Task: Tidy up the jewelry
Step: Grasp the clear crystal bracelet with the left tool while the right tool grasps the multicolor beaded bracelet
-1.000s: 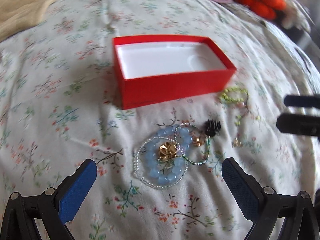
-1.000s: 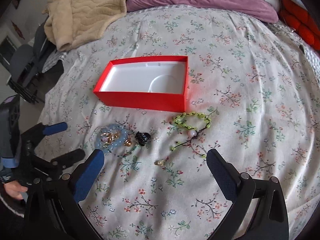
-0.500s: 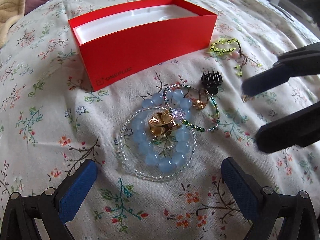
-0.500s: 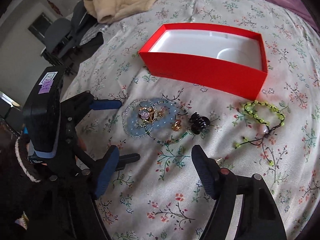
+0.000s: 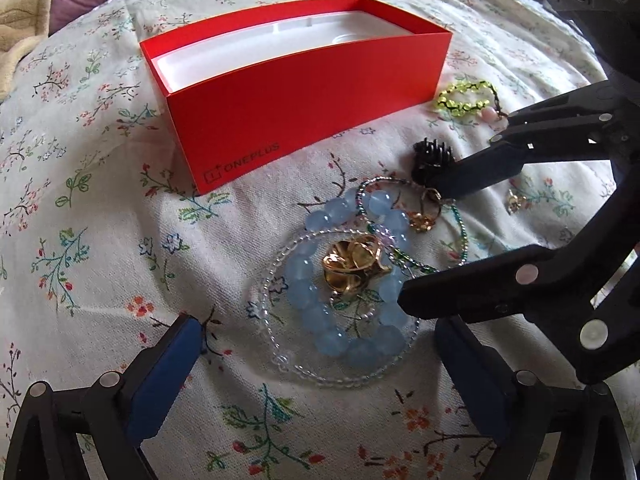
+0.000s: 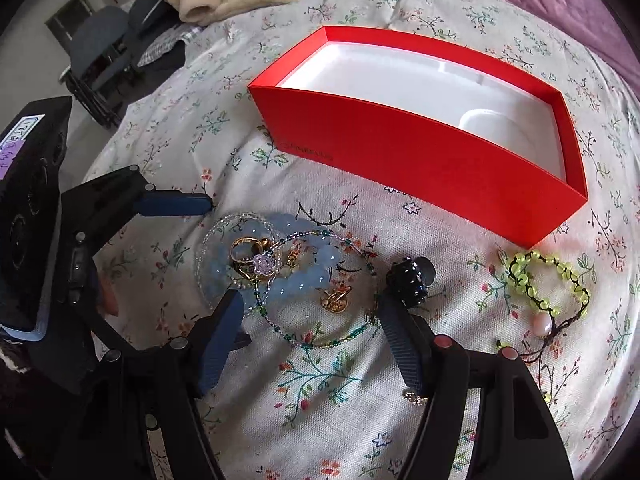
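On a white bedsheet printed with small flowers (image 5: 100, 240), the left gripper (image 5: 316, 364) sits low at the near edge of the jewelry heap, its two blue-padded fingers (image 5: 160, 372) spread wide apart and gripping nothing. Between and just ahead of them lies a bracelet of round pale blue beads (image 5: 320, 320), ringed by a thin strand of clear beads (image 5: 280, 344), with a cluster of gold rings (image 5: 352, 268) resting in the middle. Behind the heap stands an open red cardboard box with a white moulded insert (image 5: 304, 120), holding no jewelry. To the right of the blue bracelet, a loop of tiny green and teal beads (image 6: 320, 340) overlaps it, with a lilac flower charm (image 6: 264, 261) and a small gold earring (image 6: 335, 300) lying within. The right gripper (image 6: 308, 324) reaches in from the right side, its fingers also held apart, straddling this green loop without clamping anything; one fingertip (image 5: 452, 184) lies just beside a small black claw hair clip (image 5: 430, 158), the other (image 5: 416, 300) touches the edge of the blue bracelet. Farther right, near the box's corner, rests a yellow-green beaded bracelet on dark cord with a pink bead (image 6: 548, 284), and a lone small gold earring (image 5: 512, 202) lies apart on the sheet
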Demonstrator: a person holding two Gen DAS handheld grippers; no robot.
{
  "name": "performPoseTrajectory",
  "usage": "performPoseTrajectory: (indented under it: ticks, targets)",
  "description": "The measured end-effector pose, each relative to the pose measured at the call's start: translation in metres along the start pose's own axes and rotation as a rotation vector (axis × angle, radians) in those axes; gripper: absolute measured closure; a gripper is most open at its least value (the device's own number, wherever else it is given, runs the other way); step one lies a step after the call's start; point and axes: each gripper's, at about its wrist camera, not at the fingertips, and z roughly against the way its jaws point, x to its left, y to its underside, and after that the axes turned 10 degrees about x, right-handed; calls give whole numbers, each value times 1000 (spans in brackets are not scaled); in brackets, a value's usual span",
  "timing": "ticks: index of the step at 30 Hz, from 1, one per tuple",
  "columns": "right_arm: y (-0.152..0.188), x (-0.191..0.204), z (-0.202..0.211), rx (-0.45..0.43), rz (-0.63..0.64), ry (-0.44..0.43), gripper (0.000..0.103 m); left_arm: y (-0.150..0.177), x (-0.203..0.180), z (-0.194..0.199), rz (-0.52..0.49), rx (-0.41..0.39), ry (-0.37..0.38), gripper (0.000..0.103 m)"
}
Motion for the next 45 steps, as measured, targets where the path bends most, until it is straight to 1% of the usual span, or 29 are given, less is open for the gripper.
performPoseTrajectory:
  ticks: [3,4,5,10,15,18,20,22,24,26,29,32,34,36,40,45]
  targets:
    - [-1,3,0,2,17,29,33,-1,0,-1,-1,0,-9,9]
    - [0,3,0,1,19,37,40,-1,0,0,-4,-1,-15,11]
    - [-1,3,0,1,20,39,44,-1,0,0,-4,-4,-20,14]
    - [1,5,2,0,32,50,48,1,5,5,12,-13,-25,26]
    - [7,2,13,-15,29,47,48,4,3,10,1,-16,-42,32]
    - [11,-2,22,-32,16,43,48,6,5,12,5,-14,-37,32]
    - [13,-4,28,-40,10,47,48,5,6,12,15,-12,-36,31]
    - [13,-5,31,-43,3,55,48,3,4,11,19,-10,-42,26]
    - [13,-6,33,-49,-7,55,48,0,0,8,15,-7,-55,24]
    - [15,-8,37,-55,-14,51,48,-4,-3,5,9,-6,-72,24]
    - [17,-10,42,-61,-12,55,48,-7,-2,4,21,-2,-74,24]
    - [19,-11,45,-60,-5,61,48,-6,-3,4,30,-3,-80,28]
    - [18,-10,45,-60,-1,65,48,-6,-3,6,26,-4,-83,35]
    - [18,-10,47,-64,1,68,48,-5,-4,8,26,-5,-83,39]
    - [17,-8,50,-73,0,71,48,-4,-5,11,32,-6,-80,43]
    - [16,-7,53,-80,-2,77,48,-3,-7,19,36,-18,-57,46]
